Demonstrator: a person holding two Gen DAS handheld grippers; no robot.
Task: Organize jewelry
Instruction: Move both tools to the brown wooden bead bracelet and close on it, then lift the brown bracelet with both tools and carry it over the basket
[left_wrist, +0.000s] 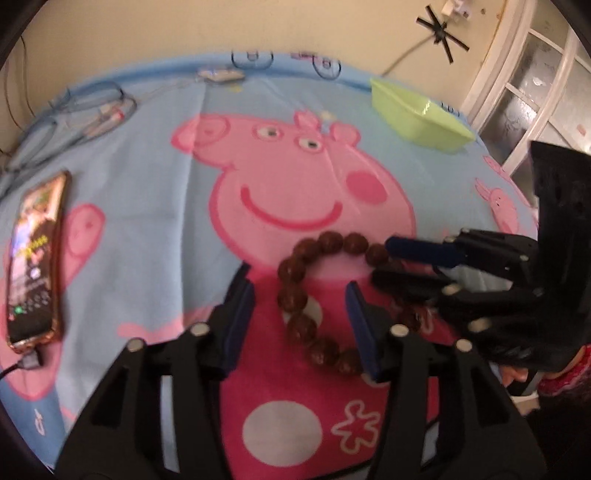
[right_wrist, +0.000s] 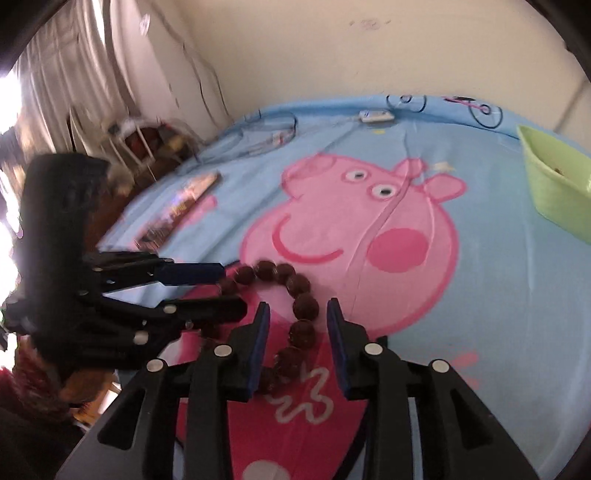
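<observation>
A bracelet of dark brown round beads (left_wrist: 295, 291) lies in a loop on the pink cartoon blanket; it also shows in the right wrist view (right_wrist: 301, 314). My left gripper (left_wrist: 299, 291) is open, its blue-padded fingers on either side of the loop's left part. My right gripper (right_wrist: 297, 314) is open too, straddling the loop's right side; in the left wrist view it (left_wrist: 380, 262) comes in from the right, fingers around the beads. In the right wrist view my left gripper (right_wrist: 232, 290) comes in from the left. A light green bin (left_wrist: 417, 114) stands at the far right.
A phone (left_wrist: 33, 258) with a lit screen and a cable lies at the left of the blanket. Blue cords (left_wrist: 85, 110) and a small white device (left_wrist: 221, 75) lie along the far edge by the wall. The green bin also shows in the right wrist view (right_wrist: 554, 188).
</observation>
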